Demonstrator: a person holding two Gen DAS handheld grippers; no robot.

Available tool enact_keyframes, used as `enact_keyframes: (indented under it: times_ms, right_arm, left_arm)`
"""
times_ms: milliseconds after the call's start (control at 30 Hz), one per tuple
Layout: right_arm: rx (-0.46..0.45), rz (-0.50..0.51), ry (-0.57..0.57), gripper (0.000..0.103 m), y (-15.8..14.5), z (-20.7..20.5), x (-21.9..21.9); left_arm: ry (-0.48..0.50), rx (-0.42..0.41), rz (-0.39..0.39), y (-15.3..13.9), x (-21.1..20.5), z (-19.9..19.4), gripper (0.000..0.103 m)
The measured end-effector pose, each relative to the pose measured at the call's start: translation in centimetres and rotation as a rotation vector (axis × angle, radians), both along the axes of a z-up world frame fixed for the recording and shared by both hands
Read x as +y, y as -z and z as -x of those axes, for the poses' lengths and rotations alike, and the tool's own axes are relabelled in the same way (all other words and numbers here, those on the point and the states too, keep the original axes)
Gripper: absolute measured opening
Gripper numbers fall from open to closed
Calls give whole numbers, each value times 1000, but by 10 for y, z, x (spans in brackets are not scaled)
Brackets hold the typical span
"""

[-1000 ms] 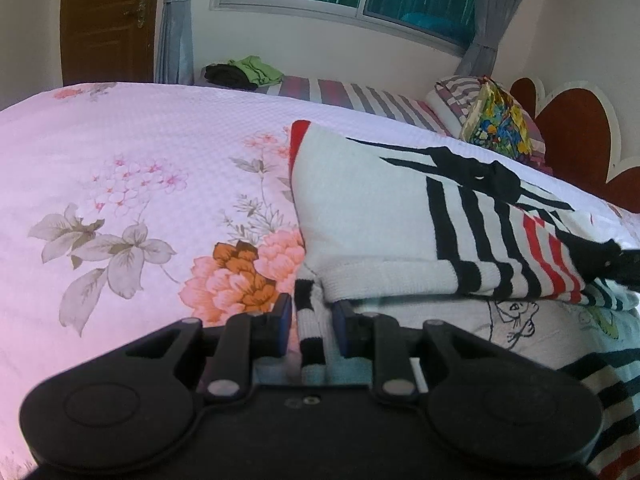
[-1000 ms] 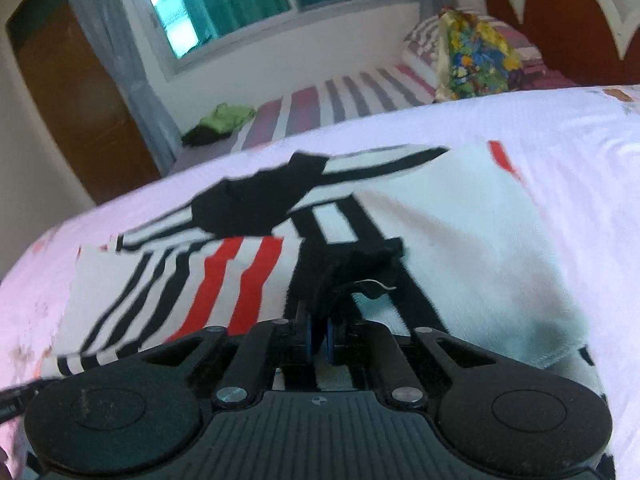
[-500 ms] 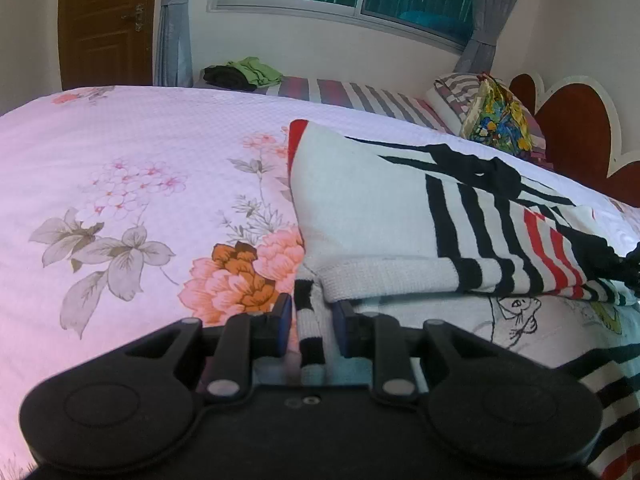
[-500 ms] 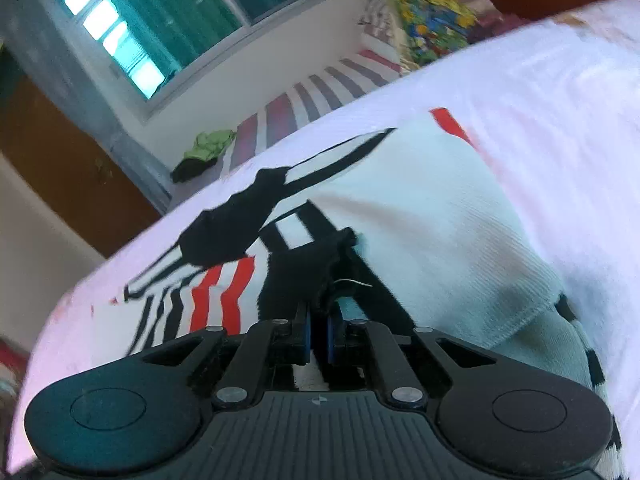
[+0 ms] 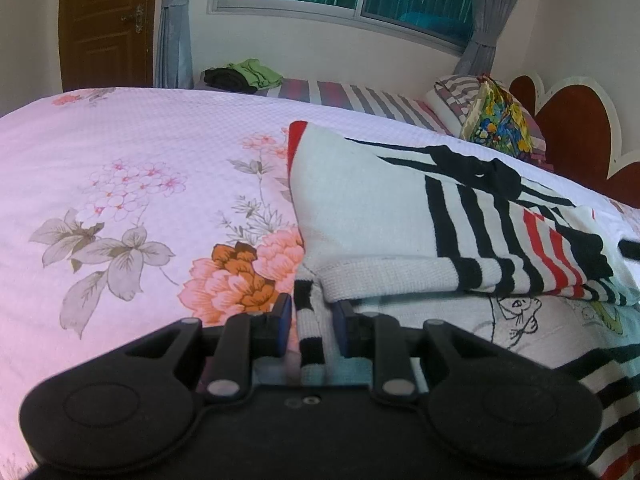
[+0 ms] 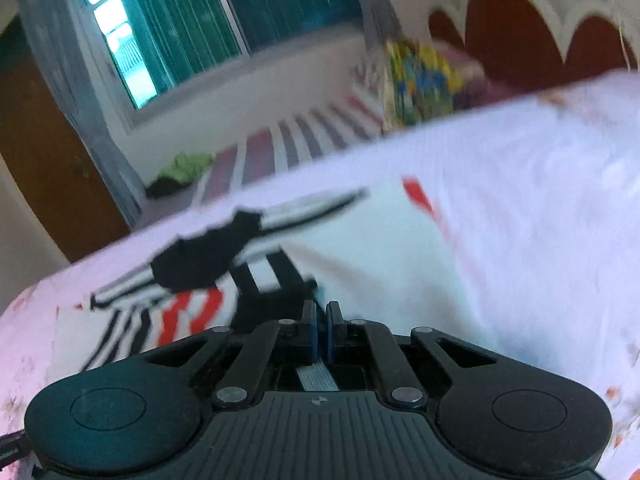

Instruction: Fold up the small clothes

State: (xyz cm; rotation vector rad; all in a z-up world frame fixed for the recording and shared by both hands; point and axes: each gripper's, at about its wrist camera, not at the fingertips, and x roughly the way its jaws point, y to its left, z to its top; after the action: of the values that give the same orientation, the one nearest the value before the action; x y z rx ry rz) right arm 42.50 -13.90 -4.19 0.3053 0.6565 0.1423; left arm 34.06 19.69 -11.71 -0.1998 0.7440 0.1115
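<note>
A small white knit sweater [image 5: 368, 208] with black and red stripes lies folded over on the floral bed sheet [image 5: 120, 168]. My left gripper [image 5: 310, 316] is partly open, its jaws either side of the sweater's striped cuff edge [image 5: 310, 332]. The sweater also shows, blurred, in the right wrist view [image 6: 380, 248]. My right gripper [image 6: 320, 314] has its jaws nearly together with nothing seen between them, just above the sweater's black patch [image 6: 276, 292].
Another light garment with a cartoon print [image 5: 520, 320] lies under the sweater. A colourful cushion [image 5: 496, 120] and striped pillow [image 5: 452, 92] sit at the headboard [image 5: 576, 128]. Green and black clothes [image 5: 244, 76] lie on a striped mattress by the window.
My right gripper has let go of the sweater's black part and pulled back and up; its view is blurred by motion. My left gripper has stayed in place.
</note>
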Motion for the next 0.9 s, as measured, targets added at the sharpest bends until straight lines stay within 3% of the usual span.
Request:
enact_keyframes:
  times_ms: [67, 133, 200, 233, 300, 400, 433, 500, 533, 567, 633, 700, 800, 900]
  right_arm:
    - [26, 3, -59, 5, 7, -5, 7]
    - [129, 73, -105, 5, 24, -16, 18]
    - [138, 179, -95, 5, 24, -14, 23]
    - [133, 229, -77, 5, 19, -10, 24]
    - [70, 220, -75, 5, 4, -2, 21]
    - [35, 206, -126, 5, -4, -5, 32]
    - [42, 208, -143, 5, -1, -9, 39]
    - [87, 246, -171, 5, 12, -18, 52]
    - [127, 286, -179, 5, 23, -24, 56]
    - [111, 306, -184, 5, 30, -23, 57]
    - [120, 324, -199, 5, 28, -23, 56]
    - [101, 280, -181, 5, 22, -23, 46]
    - [58, 214, -190, 5, 13, -28, 40]
    - [49, 192, -239, 5, 14, -44, 52]
  left_arm:
    - [3, 3, -3, 0, 0, 0, 23]
    - [14, 7, 12, -4, 3, 2, 31]
    - [-17, 5, -2, -14, 7, 11, 61]
    - [-32, -33, -16, -22, 8, 21, 66]
    - [-23, -94, -42, -38, 3, 28, 67]
    - [52, -132, -55, -50, -21, 7, 68]
    - [78, -126, -45, -49, -30, -5, 69]
    - [97, -103, 0, -37, -41, -26, 79]
    - [102, -61, 27, -25, -43, -37, 80]
    - [99, 0, 34, -12, -46, -45, 80]
    - [132, -8, -32, -8, -52, -42, 81]
    - [137, -14, -24, -17, -46, -43, 74]
    - [116, -89, -60, -34, -33, -55, 74]
    - [119, -96, -46, -41, -21, -87, 73]
